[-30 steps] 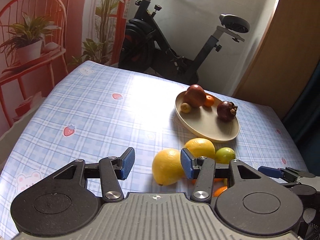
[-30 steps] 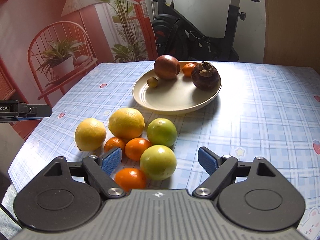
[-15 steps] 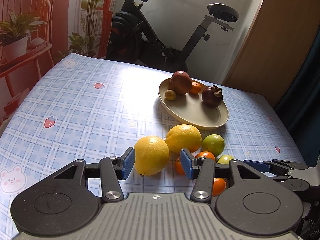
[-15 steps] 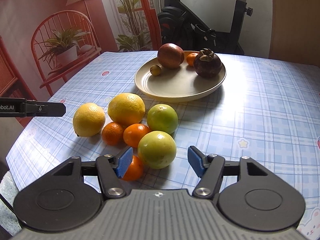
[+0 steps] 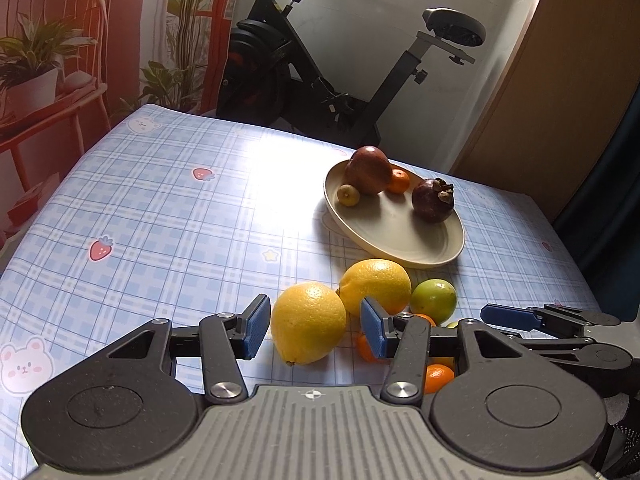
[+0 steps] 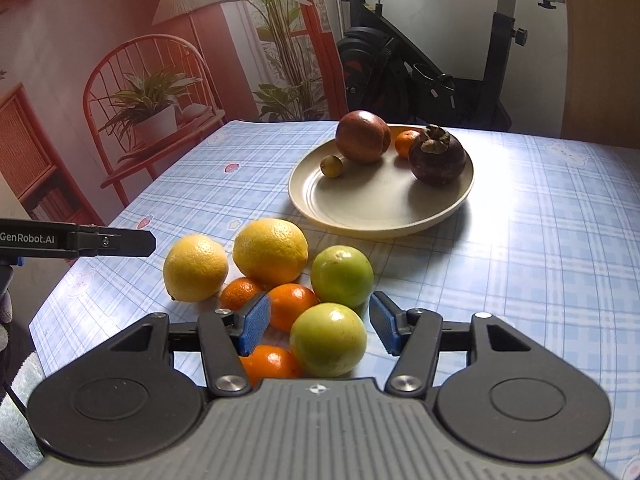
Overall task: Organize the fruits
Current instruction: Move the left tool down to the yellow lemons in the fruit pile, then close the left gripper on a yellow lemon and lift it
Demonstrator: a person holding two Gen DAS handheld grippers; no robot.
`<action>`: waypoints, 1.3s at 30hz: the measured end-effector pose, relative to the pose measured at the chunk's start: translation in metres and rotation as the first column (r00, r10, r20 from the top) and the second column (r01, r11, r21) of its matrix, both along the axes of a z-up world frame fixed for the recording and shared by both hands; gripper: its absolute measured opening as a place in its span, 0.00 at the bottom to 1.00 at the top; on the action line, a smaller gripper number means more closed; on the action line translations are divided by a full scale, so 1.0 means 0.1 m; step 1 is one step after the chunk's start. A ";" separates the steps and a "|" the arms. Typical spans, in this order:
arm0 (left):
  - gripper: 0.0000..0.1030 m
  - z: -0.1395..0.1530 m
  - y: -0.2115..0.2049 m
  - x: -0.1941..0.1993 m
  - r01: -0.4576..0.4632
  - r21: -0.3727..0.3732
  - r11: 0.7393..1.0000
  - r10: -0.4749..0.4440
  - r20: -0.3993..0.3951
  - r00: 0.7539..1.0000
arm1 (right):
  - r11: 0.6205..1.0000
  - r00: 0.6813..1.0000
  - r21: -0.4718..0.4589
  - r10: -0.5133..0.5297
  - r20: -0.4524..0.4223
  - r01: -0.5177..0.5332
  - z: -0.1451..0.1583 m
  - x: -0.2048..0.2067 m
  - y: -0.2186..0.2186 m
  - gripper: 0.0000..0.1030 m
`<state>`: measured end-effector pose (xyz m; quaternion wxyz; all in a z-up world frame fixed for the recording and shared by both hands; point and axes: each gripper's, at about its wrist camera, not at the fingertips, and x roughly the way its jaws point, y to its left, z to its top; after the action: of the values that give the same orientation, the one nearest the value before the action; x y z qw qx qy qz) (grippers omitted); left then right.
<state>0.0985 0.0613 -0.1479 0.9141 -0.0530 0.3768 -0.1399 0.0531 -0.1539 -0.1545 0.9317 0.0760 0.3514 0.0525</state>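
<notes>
My left gripper stands open around a yellow lemon on the table; small gaps show at both blue pads. A second lemon and a green fruit lie just behind. My right gripper has its jaws closing with a nearer green fruit between them, pads still clear of it. Tangerines crowd its left pad. A beige plate farther back holds a reddish-brown fruit, a mangosteen, a tangerine and a small yellowish fruit.
The table wears a blue checked cloth with strawberry and bear prints. An exercise bike stands beyond the far edge, a wooden door at the right. The left gripper's finger pokes in beside the lemons.
The left gripper swung right until the lemon came between its jaws. The right gripper's jaws narrowed around the near green fruit as it edged forward.
</notes>
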 end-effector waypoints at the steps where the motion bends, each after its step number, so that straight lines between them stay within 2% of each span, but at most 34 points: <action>1: 0.51 0.01 0.04 0.02 -0.009 -0.007 1.000 0.009 -0.003 1.000 | 1.000 1.000 0.002 0.013 -0.001 -0.013 0.01 0.04 0.01 0.57; 6: 0.51 0.14 0.28 0.19 -0.032 -0.048 0.998 0.031 -0.018 0.999 | 0.995 0.996 0.037 0.089 -0.023 -0.088 0.03 0.23 0.20 0.57; 13: 0.48 0.26 0.56 0.53 0.018 -0.085 0.996 -0.021 -0.030 0.999 | 0.981 0.979 0.032 0.194 -0.066 -0.192 -0.03 0.44 0.67 0.54; 19: 0.44 0.05 0.64 0.73 0.082 -0.110 0.991 -0.091 -0.086 0.992 | 0.980 0.974 0.028 0.198 -0.111 -0.196 -0.12 0.57 0.88 0.54; 27: 0.43 -0.14 0.72 0.87 0.143 -0.158 0.977 -0.162 -0.114 0.980 | 0.984 0.974 -0.039 0.166 -0.156 -0.174 -0.21 0.70 0.94 0.52; 39: 0.43 -0.45 0.61 0.96 0.122 -0.312 0.942 -0.195 -0.214 0.957 | 0.963 0.959 -0.093 0.235 -0.161 -0.252 -0.35 0.80 1.10 0.54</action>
<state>0.1948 0.1221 -0.1932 0.8287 -0.1752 0.4631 -0.2609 0.1334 -0.0435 -0.1897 0.8921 -0.0170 0.4287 0.1414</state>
